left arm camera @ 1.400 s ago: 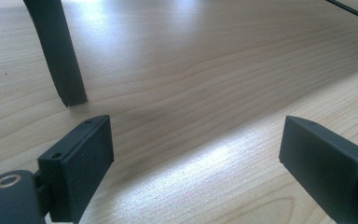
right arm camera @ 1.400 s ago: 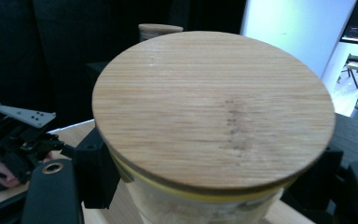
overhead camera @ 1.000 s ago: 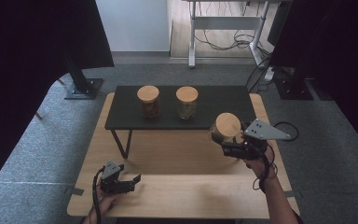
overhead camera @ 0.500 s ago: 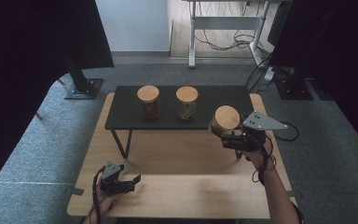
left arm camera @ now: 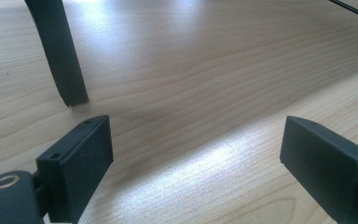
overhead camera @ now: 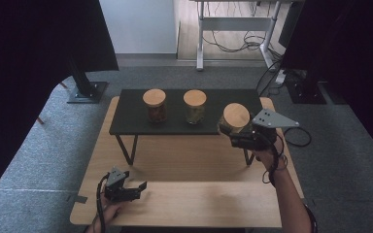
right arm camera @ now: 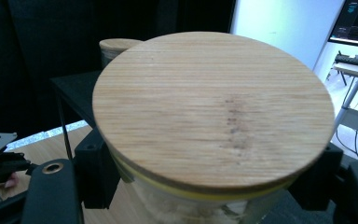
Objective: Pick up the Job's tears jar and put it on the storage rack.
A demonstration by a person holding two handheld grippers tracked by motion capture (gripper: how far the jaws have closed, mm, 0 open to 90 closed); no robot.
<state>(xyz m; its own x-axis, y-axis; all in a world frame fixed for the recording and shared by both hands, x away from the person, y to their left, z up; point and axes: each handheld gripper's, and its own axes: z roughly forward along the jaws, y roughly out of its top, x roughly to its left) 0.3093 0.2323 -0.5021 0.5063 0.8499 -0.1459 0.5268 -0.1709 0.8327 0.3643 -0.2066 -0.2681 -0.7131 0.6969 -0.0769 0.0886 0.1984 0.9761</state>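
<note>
A glass jar with a round bamboo lid (overhead camera: 236, 116) (right arm camera: 214, 107) hangs tilted over the right end of the black raised shelf (overhead camera: 131, 116). My right gripper (overhead camera: 234, 135) (right arm camera: 205, 186) is shut on its body just under the lid. Two more jars of the same kind (overhead camera: 154, 104) (overhead camera: 194, 104) stand upright on the shelf; the lid of one of them (right arm camera: 116, 45) shows behind the held jar. My left gripper (overhead camera: 137, 191) (left arm camera: 196, 158) rests low on the wooden table (overhead camera: 199, 199) at the front left, open, with nothing between its fingers.
The shelf stands on thin black legs (overhead camera: 126, 148) (left arm camera: 60, 51), one close ahead of the left gripper. Grey carpet surrounds the table, with dark curtains at both sides and a desk frame with cables (overhead camera: 233, 29) behind.
My right gripper has carried the jar a little farther back and up toward the shelf's right end. The left gripper has not moved.
</note>
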